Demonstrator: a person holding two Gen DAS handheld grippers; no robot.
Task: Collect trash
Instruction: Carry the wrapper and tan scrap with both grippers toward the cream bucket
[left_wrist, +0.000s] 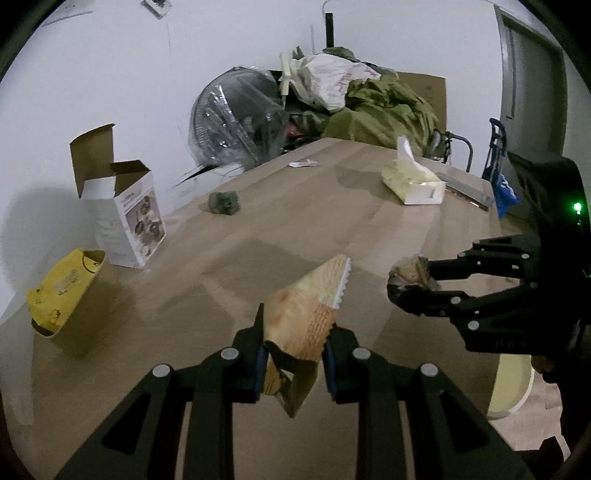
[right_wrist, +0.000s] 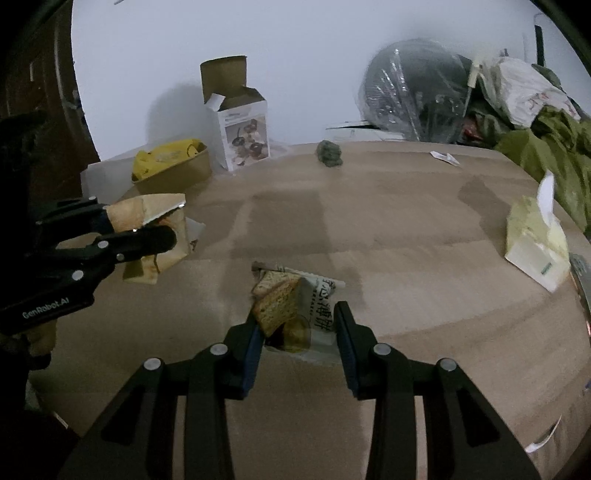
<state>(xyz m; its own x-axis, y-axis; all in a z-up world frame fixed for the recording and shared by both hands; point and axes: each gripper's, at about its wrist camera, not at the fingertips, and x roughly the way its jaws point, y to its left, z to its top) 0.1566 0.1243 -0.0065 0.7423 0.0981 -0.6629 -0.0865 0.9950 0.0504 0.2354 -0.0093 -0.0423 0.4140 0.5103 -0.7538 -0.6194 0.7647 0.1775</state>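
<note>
My left gripper is shut on a tan snack wrapper, which sticks up between the pads above the wooden table. My right gripper is shut on a biscuit wrapper printed with a cracker picture and dark lettering. Each view shows the other tool: the right gripper holds its crumpled wrapper at the right, and the left gripper holds the tan wrapper at the left. A green crumpled lump and a small white sachet lie farther back on the table.
A paper bowl with a yellow bag and an opened white carton stand at the left edge. A tissue pack lies at the right. A plastic-wrapped fan and green cloth are piled behind.
</note>
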